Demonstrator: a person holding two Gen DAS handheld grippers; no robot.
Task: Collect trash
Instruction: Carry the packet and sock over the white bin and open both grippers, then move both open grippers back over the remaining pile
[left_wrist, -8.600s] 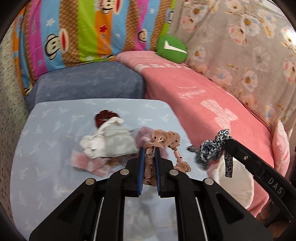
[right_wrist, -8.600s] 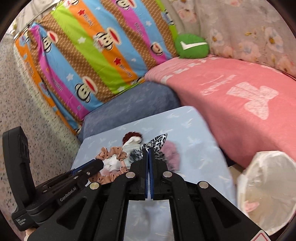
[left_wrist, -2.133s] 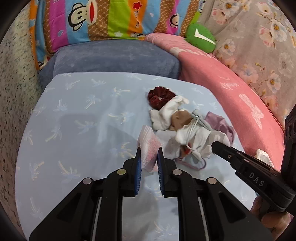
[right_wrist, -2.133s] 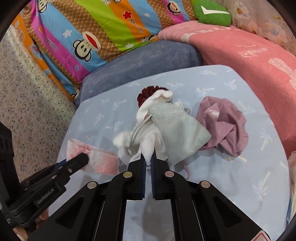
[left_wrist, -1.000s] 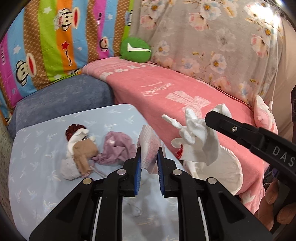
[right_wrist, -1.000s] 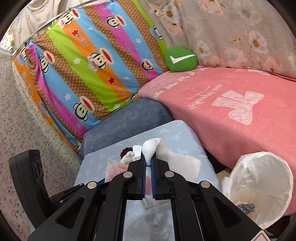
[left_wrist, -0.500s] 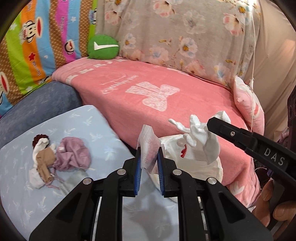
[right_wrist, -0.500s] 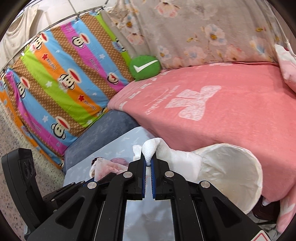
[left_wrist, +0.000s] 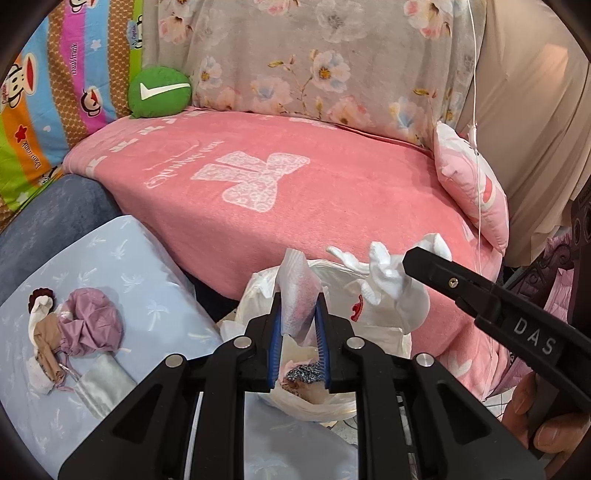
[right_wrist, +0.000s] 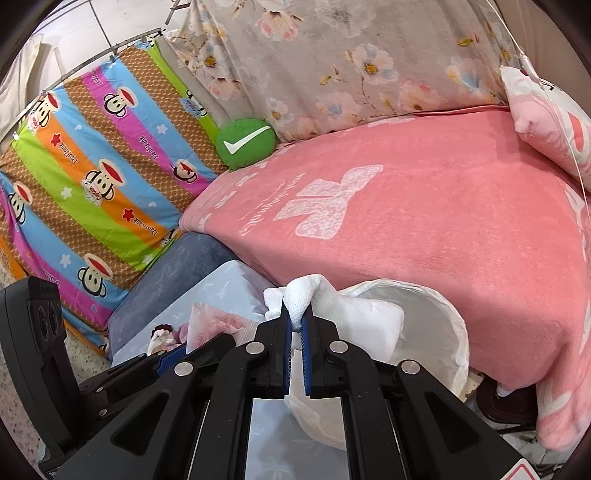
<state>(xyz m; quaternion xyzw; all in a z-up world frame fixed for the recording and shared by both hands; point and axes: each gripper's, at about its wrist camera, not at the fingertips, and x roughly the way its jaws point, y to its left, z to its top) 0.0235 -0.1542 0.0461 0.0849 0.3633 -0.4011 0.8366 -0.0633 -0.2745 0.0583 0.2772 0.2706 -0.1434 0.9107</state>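
My left gripper (left_wrist: 298, 314) is shut on a pink-and-white wrapper (left_wrist: 297, 288) and holds it over the mouth of the white trash bag (left_wrist: 384, 325). My right gripper (right_wrist: 295, 317) is shut on a white cloth (right_wrist: 354, 314) and holds it above the trash bag (right_wrist: 439, 321). The same cloth (left_wrist: 388, 269) shows in the left wrist view over the bag. A leopard-print scrunchie (left_wrist: 306, 371) lies inside the bag.
A pile of a mauve cloth (left_wrist: 92, 325), a tan piece and a grey pouch (left_wrist: 99, 384) lies on the light blue table (left_wrist: 122, 258). A pink bed (left_wrist: 295, 184) stands behind the bag, with a green cushion (left_wrist: 159, 92) and a pink pillow (left_wrist: 472, 192).
Both grippers have swung right from the table toward the bag, carrying the wrapper and the white cloth. The bag now sits directly beneath them.
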